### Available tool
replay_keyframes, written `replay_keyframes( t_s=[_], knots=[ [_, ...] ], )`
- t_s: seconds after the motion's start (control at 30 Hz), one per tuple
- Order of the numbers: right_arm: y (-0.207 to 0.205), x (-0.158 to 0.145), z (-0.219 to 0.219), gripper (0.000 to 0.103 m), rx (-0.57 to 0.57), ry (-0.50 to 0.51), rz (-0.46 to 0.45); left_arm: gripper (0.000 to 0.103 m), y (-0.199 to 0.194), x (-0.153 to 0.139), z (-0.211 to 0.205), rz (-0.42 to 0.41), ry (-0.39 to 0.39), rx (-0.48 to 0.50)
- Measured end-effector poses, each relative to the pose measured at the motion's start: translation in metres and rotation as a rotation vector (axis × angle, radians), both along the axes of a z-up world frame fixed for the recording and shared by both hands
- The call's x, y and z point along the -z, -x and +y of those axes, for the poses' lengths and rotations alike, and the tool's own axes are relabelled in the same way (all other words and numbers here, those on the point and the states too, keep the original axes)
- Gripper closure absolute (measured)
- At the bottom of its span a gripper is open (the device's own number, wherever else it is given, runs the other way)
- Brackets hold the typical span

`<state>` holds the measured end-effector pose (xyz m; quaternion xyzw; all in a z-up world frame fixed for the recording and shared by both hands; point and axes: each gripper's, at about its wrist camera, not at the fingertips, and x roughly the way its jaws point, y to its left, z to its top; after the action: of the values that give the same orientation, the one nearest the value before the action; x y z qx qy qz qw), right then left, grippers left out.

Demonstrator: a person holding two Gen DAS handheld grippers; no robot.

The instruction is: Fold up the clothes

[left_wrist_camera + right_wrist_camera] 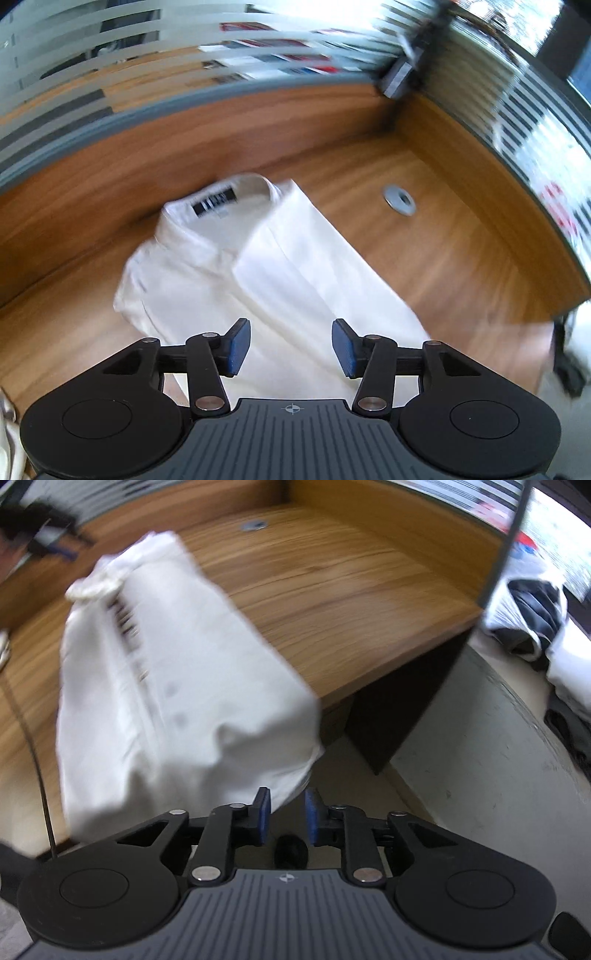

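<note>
The white shirt point(236, 258) lies folded on the wooden desk point(424, 266), collar at the far end, its near end reaching the desk's near edge. The left wrist view gives the detail: a black label point(214, 206) inside the collar and a long folded panel running down the right side. The left gripper point(291, 347) hangs over the shirt's near end, blue pads well apart, nothing pinched between them, just cloth lying below.

Over on the right wrist view, the same shirt point(177, 686) is blurred, its near right corner spilling over the desk edge point(369, 679). The right gripper point(287, 819) sits just off that corner, jaws a narrow gap apart and empty; the cloth is just beyond the left pad, and I can't tell if it touches.

Only the left view shows the striped glass partition point(92, 74) behind the desk. Both catch the metal grommet point(399, 199) far right of the shirt. Only the right view shows the pale floor point(461, 775) and a heap of black and white clothing point(535, 620) at the far right.
</note>
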<state>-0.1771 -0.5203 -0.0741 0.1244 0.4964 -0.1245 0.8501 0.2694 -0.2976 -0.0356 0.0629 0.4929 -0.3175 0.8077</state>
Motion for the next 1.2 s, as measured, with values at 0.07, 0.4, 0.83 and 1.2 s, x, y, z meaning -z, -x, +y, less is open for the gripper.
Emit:
replay_keyframes(
  t_s=[0.07,0.4,0.83,1.2],
  knots=[
    [0.0,0.007,-0.022,0.075,0.045,-0.035,-0.021,0.051,0.02,0.001,-0.002,-0.003,-0.005,0.024],
    [-0.028,0.076,-0.092,0.071,0.188,-0.301,-0.088,0.049,0.09,0.031,-0.063,0.097,-0.006,0.041],
    [-0.014,0.124,-0.115,0.102,0.387,-0.463,-0.153,0.055,0.127,0.082,-0.129,0.145,-0.15,0.121],
    [0.105,0.142,-0.098,0.102,0.718,-0.995,-0.468,0.055,0.126,0.083,-0.127,0.145,-0.142,0.129]
  ],
)
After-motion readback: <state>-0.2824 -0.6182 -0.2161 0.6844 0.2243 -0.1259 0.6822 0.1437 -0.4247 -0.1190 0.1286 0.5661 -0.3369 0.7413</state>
